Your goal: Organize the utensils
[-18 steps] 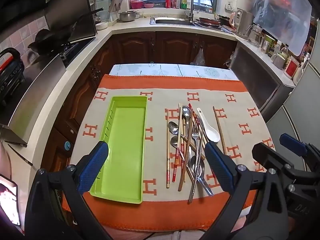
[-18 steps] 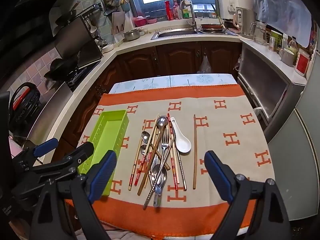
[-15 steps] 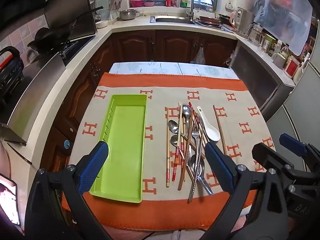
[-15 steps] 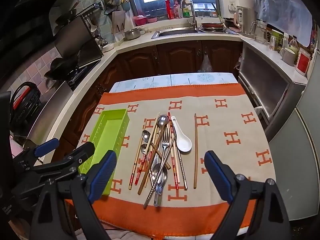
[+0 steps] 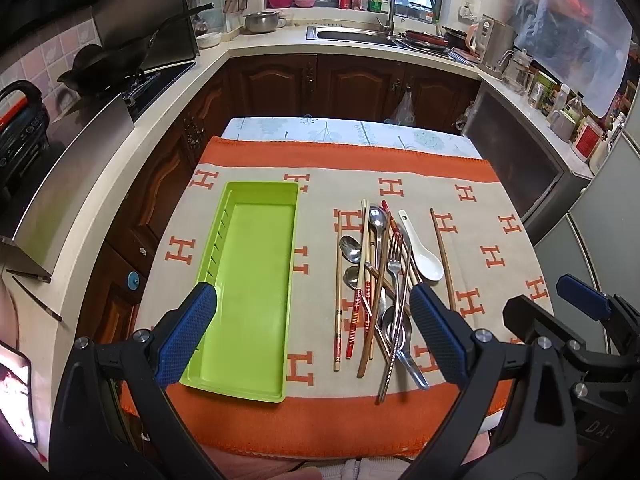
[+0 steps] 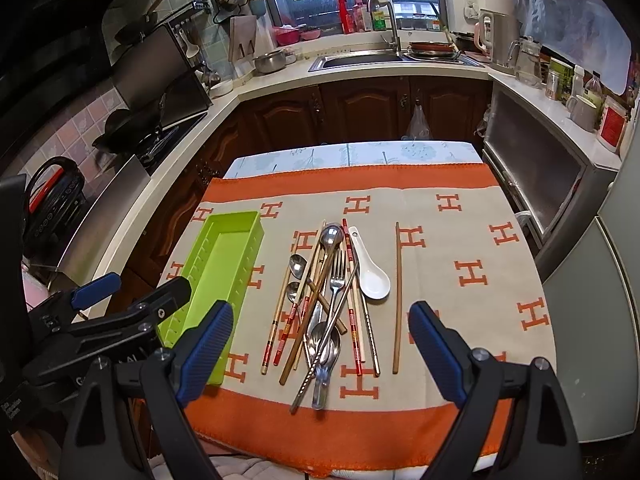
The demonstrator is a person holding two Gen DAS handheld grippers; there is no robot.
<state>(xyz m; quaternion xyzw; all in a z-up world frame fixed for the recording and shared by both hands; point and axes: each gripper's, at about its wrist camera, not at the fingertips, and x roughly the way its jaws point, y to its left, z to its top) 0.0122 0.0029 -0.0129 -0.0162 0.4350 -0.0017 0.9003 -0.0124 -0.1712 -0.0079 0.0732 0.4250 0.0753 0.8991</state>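
A pile of utensils lies on the cloth: metal spoons (image 5: 350, 248), a fork (image 6: 337, 276), several chopsticks (image 5: 338, 300) and a white ceramic spoon (image 6: 374, 280). One brown chopstick (image 6: 397, 296) lies apart, right of the pile. Left of the pile stands a long green tray (image 5: 248, 280) with nothing in it. My left gripper (image 5: 310, 308) hangs open above the table's near edge, between tray and pile. My right gripper (image 6: 320, 320) is open too, over the near end of the pile. Neither holds anything.
An orange and beige cloth (image 6: 460, 240) with H marks covers the small table. Kitchen counters surround it: stove and wok (image 5: 116, 60) to the left, sink (image 6: 360, 60) at the back, a steel cabinet (image 6: 540, 176) to the right.
Both views have drifted slightly, so the table sits a little higher in the frames. Nothing on the cloth has moved and both grippers stay open.
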